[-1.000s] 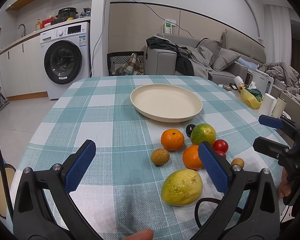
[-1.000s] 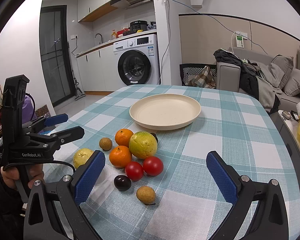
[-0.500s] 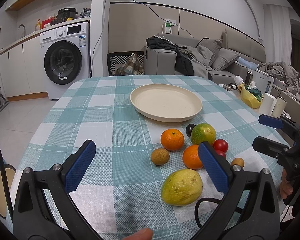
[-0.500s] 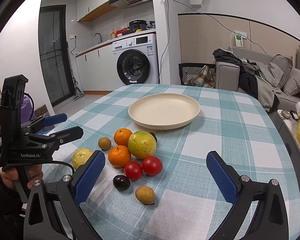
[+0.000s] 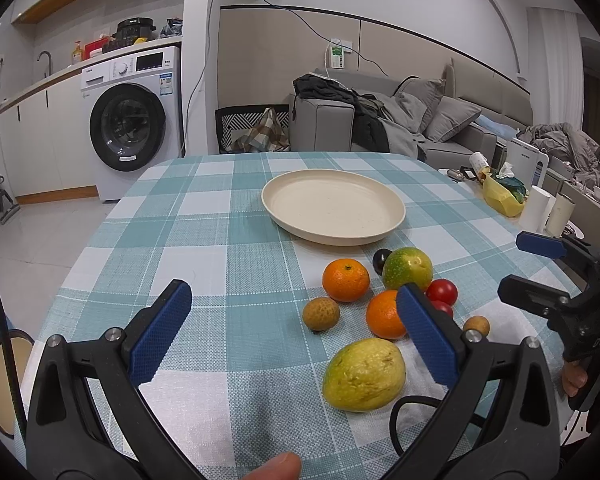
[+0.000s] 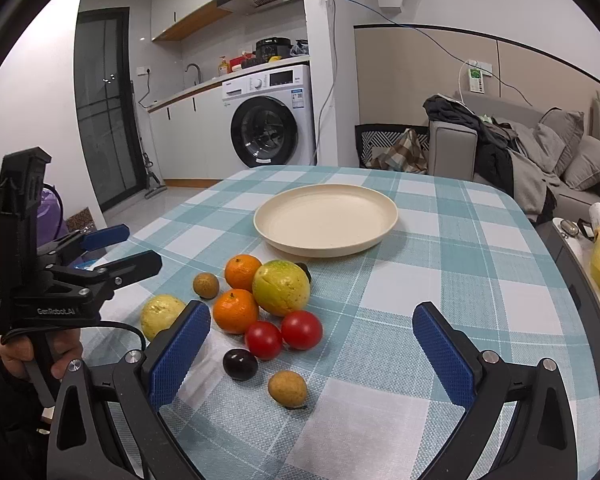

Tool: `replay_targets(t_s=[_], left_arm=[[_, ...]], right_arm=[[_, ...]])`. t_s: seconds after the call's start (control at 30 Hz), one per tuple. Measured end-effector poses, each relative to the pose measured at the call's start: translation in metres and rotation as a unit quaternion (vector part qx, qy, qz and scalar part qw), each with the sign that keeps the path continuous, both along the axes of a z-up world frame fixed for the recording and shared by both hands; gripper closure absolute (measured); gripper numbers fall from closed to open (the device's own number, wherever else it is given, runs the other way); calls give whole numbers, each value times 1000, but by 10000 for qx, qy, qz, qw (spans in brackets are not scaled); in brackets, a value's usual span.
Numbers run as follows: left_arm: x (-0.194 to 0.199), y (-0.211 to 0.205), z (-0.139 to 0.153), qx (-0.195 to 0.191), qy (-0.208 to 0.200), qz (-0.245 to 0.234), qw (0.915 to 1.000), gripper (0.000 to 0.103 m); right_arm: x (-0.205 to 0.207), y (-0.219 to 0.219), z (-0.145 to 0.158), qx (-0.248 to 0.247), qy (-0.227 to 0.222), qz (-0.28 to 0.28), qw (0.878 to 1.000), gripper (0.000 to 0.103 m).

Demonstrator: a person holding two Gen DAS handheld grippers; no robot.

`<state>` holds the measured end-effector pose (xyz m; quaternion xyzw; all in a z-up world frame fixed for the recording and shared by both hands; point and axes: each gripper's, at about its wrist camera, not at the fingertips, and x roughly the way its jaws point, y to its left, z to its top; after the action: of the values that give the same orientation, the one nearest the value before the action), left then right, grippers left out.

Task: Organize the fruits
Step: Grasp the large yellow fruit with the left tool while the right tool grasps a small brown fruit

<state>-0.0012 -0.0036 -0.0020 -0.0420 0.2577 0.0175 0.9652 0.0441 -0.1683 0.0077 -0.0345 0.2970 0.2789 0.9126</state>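
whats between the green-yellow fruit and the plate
A small dark plum sits just behind the green-yellow fruit, on the plate side; otherwise only bare checked cloth. The left wrist view shows it best.

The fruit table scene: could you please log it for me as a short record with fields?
surface: table with teal checked cloth
plate: cream plate, nothing on it
fruit location: all on the cloth, clustered in front of the plate
oranges: two oranges
tomatoes: two red tomatoes
green-yellow fruit: large round fruit
yellow fruit: oval yellow fruit
left tool: left tool, open, holding nothing
right tool: right tool, open, holding nothing
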Motion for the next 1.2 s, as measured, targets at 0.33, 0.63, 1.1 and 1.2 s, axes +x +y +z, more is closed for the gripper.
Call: replay_targets(t_s=[0.33,0.63,1.1,1.2], left_arm=[[-1,1,3,69,213,-166,9996,1],[2,-10,0,335,650,-630,9953,1],[10,-18,-19,223,1007,-1147,9880,11],[13,-22,-24,208,1139,-1283,9849,14]], right_arm=[[9,2,-6,-395,391,-201,9983,0],[16,3,-22,-522,1140,-36,9921,3],[8,19,-42,-759,1558,468,9838,31],[8,19,-43,-760,1581,471,9834,32]])
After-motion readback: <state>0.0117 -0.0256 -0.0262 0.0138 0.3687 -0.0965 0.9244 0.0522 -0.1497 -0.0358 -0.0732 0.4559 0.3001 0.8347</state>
